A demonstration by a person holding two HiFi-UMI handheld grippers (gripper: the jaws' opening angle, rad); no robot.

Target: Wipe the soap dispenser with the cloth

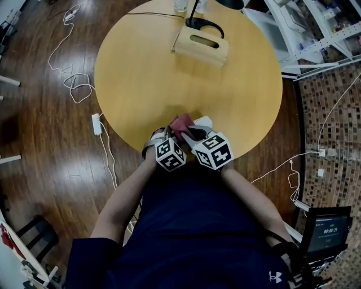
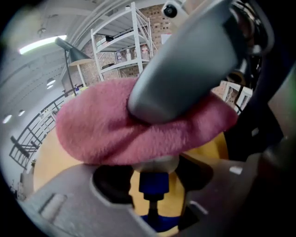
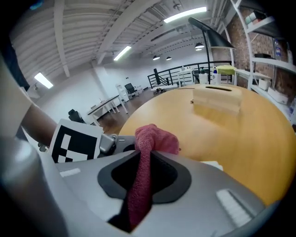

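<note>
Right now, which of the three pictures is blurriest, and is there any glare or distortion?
Left gripper view: blurriest, the cloth and soap dispenser too close, soft, dark corners. Right gripper view: cloth in the right claw fairly sharp, ceiling strip lights glare, shelves bow. Head view: sharp, evenly lit table, edges curved.

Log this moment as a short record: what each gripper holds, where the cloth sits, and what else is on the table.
left gripper: jaws closed on the soap dispenser at its pump; blue neck shows between them
right gripper: jaws shut on the pink cloth
cloth position: draped over the dispenser's top, pressed there by the right gripper
place: near edge of the round wooden table
also on table: wooden tissue box and black lamp base, both at the far side
</note>
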